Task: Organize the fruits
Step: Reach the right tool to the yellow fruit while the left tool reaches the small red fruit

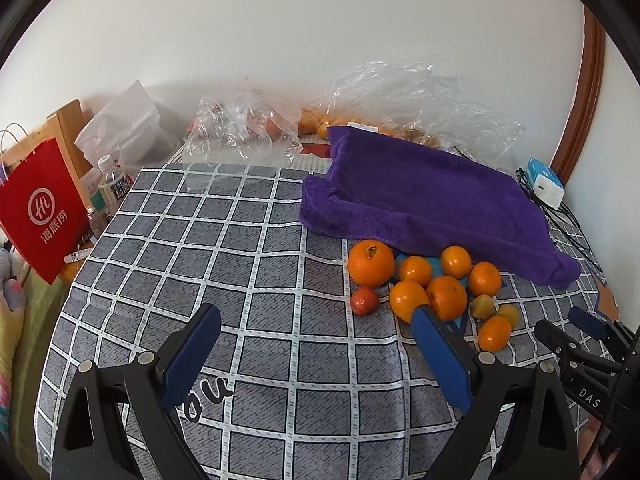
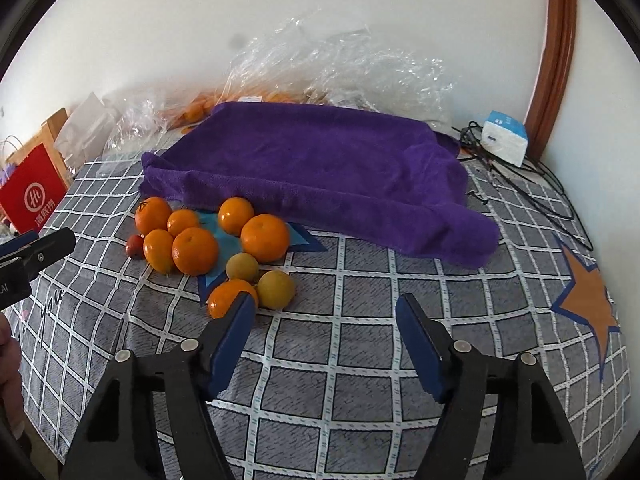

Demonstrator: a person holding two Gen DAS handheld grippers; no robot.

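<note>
Several oranges (image 1: 371,263) (image 2: 265,237) lie in a loose cluster on the grey checked cloth, in front of a purple towel (image 1: 420,196) (image 2: 320,164). A small red fruit (image 1: 364,301) (image 2: 135,245) sits at the cluster's left edge. Two small yellow fruits (image 1: 483,306) (image 2: 276,289) lie at its near right. My left gripper (image 1: 316,316) is open and empty, left of the cluster; its right finger overlaps an orange in view. My right gripper (image 2: 326,304) is open and empty, just right of the nearest orange (image 2: 228,298). It also shows in the left wrist view (image 1: 564,322).
Clear plastic bags (image 1: 244,132) (image 2: 340,68) with more fruit lie behind the towel by the wall. A red paper bag (image 1: 40,208) and bottles (image 1: 112,184) stand off the left edge. A white and blue box (image 2: 504,138) with black cables (image 2: 532,188) sits far right.
</note>
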